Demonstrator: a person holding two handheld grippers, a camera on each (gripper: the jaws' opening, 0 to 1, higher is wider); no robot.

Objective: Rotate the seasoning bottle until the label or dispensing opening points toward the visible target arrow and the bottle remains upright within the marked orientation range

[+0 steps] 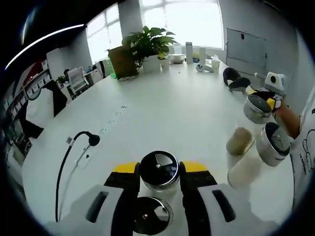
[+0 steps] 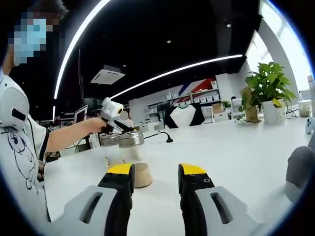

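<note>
The left gripper (image 1: 159, 173) has its jaws closed against the metal cap of a seasoning bottle (image 1: 159, 169) standing upright on the white counter (image 1: 162, 113); no arrow or label shows, so alignment looks unfinished; the right gripper (image 2: 155, 178) hangs parted, holding nothing.

Open office, long white table (image 1: 162, 108), potted plant (image 1: 145, 42), shelving (image 2: 189, 96)
</note>
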